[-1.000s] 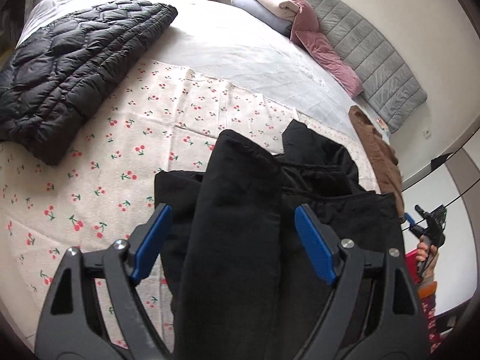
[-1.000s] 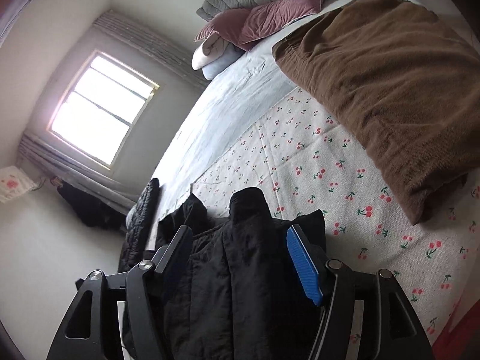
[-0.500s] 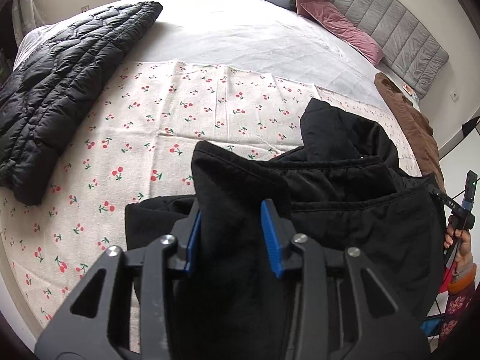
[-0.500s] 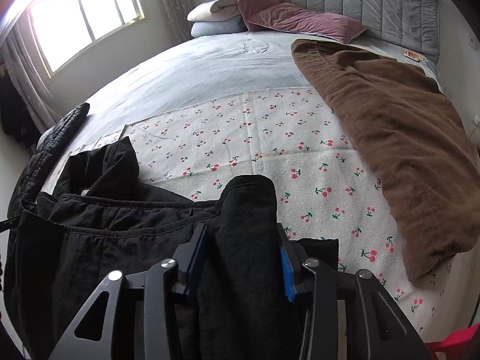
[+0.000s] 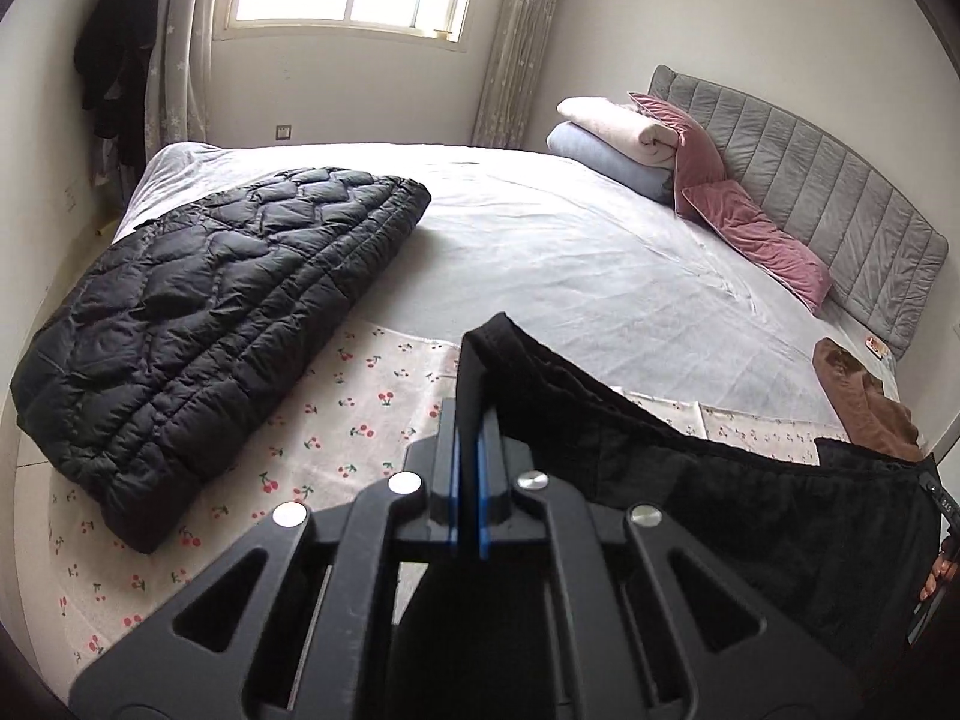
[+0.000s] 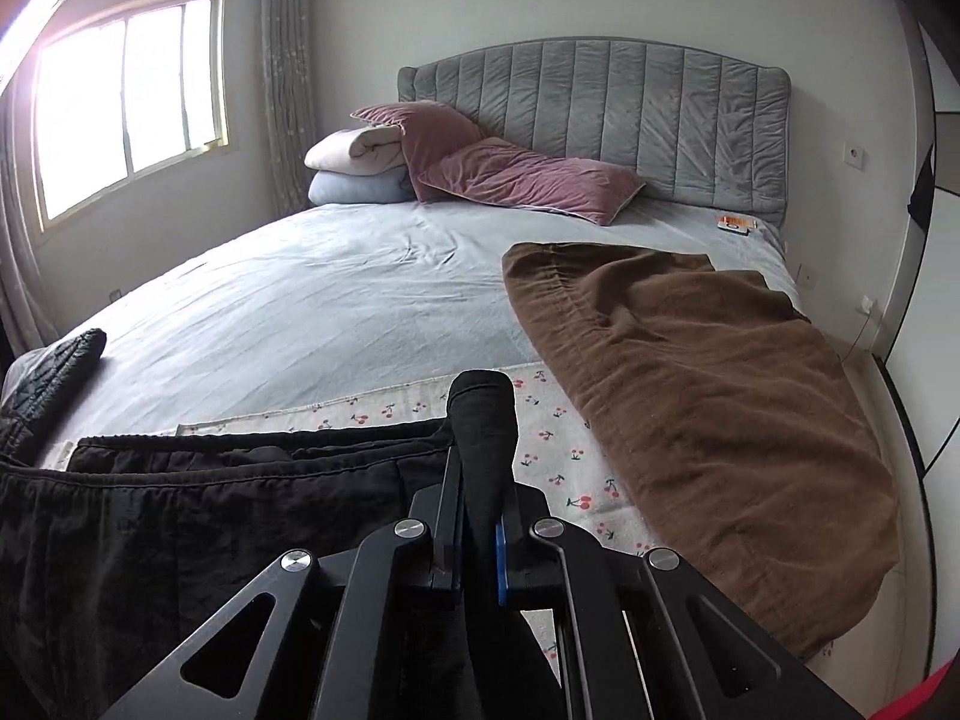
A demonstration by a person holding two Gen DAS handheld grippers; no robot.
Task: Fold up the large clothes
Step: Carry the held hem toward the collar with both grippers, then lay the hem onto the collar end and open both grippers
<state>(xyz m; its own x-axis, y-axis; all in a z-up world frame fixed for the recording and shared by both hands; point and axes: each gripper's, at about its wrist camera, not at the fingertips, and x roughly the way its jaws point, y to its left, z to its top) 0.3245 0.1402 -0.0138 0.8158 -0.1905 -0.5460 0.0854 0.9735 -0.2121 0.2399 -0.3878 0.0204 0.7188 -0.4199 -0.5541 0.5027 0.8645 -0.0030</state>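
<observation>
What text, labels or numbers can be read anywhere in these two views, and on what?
None can be read.
Small orange-and-white flat packet near the grey padded headboard: print too blurred to read.
Black strap at the left view's right edge: pale marks, too small to read.

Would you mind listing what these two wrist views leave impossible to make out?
- Black garment: its lower part, hidden below both frames by the left gripper and right gripper.
- Small item by the headboard: too small to identify.
- Dark clothing beside the curtain: shadowed, shape unclear.
</observation>
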